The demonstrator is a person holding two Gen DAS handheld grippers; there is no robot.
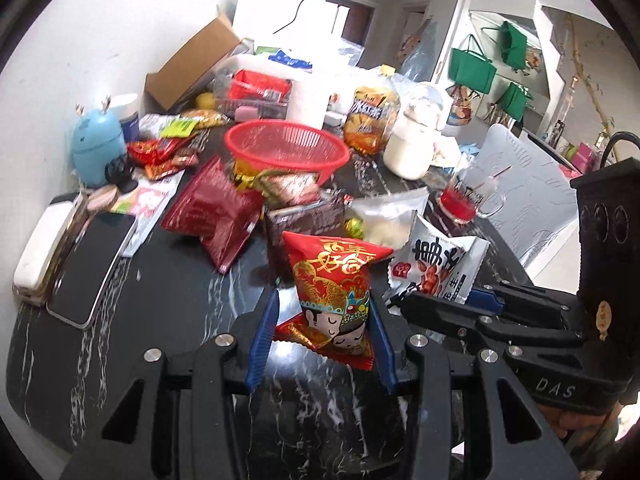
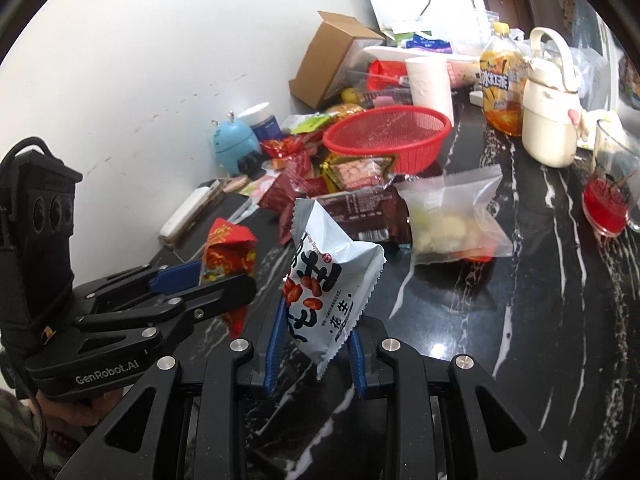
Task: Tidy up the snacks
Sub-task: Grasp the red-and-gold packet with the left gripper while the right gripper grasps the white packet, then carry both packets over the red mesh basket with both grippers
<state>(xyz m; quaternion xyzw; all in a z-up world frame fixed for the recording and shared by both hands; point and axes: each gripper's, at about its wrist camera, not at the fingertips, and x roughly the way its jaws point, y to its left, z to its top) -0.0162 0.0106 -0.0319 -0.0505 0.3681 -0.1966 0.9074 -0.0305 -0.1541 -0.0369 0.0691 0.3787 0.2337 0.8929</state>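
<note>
Crowding the dark marble table is the widest hazard: loose packets, a glass mug with red liquid, a cream kettle and a bottle of tea all stand near the red basket, which I judge to be the likely place for the snacks, so a careless sweep toward it could knock a drink over or push the heap of wrappers off its pile. The basket itself sits tilted on top of other packets, and dropping weight on its near rim could, I think, tip it further. The left gripper has its fingers pinching the lower part of the red festive snack packet, held clear above the table; the packet is puffed and slick, so it may slide out or burst if squeezed harder. The right gripper has its fingers pinching the white peanut packet near its bottom corner, most of the bag leaning free above them, and that shallow hold could let it swing or slip. The two grippers are just beside each other, so their packets or frames may collide on the way to the basket.
</note>
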